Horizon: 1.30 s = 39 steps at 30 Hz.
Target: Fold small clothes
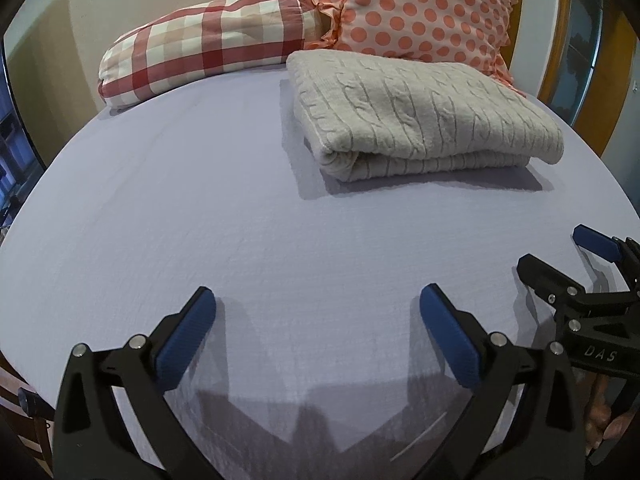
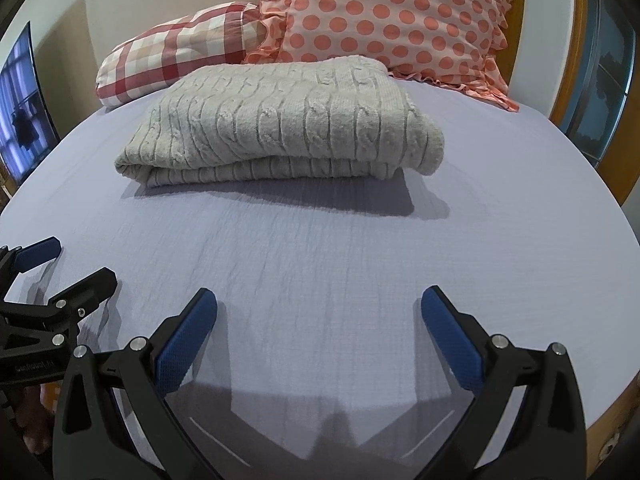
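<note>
A cream cable-knit sweater (image 1: 420, 116) lies folded into a thick rectangle on the lavender bed sheet (image 1: 200, 200), toward the far side. It also shows in the right wrist view (image 2: 288, 124). My left gripper (image 1: 318, 300) is open and empty, low over the bare sheet, well short of the sweater. My right gripper (image 2: 319, 300) is open and empty too, beside the left one. The right gripper shows at the right edge of the left wrist view (image 1: 560, 252). The left gripper shows at the left edge of the right wrist view (image 2: 76, 260).
A red-and-white checked pillow (image 1: 204, 44) and a pink polka-dot pillow with a ruffle (image 1: 420, 4) lean against the wall behind the sweater. A wooden bed frame (image 2: 620, 152) runs along the right. A window (image 2: 20, 108) is at the left.
</note>
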Each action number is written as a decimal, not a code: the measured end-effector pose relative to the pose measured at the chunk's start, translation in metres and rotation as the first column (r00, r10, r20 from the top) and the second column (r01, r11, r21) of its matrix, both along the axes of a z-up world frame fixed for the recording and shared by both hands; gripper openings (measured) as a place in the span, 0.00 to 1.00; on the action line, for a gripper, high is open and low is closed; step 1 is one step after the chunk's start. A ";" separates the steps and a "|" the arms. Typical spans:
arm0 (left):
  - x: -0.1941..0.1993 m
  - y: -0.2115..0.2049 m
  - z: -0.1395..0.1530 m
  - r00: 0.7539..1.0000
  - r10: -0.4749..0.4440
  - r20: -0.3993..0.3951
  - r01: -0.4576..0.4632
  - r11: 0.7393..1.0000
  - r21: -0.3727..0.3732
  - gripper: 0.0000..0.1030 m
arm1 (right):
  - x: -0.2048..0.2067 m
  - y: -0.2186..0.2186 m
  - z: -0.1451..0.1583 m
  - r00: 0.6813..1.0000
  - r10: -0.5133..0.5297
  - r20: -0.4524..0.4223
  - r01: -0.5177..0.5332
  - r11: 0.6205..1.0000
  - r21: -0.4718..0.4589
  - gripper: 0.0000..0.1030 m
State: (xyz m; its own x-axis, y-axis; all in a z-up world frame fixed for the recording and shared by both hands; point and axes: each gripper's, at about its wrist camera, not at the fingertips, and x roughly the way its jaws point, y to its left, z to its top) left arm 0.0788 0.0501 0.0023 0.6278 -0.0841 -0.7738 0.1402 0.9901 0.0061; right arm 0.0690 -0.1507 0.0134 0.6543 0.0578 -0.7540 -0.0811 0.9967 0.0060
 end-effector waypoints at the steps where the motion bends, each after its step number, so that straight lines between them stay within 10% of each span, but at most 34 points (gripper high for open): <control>1: 0.000 0.000 0.000 1.000 0.000 0.000 0.000 1.000 0.000 0.98 | 0.000 0.000 0.000 1.000 0.001 0.000 -0.001 1.000 0.000 0.99; 39: 0.001 -0.001 0.000 1.000 0.001 -0.011 -0.001 1.000 0.000 0.98 | -0.001 0.000 0.000 1.000 -0.001 0.001 0.001 1.000 0.000 0.99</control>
State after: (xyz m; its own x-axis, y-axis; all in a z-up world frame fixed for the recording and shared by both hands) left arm 0.0796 0.0491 0.0019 0.6192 -0.0835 -0.7808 0.1388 0.9903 0.0042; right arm 0.0685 -0.1511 0.0129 0.6553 0.0574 -0.7532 -0.0804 0.9967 0.0059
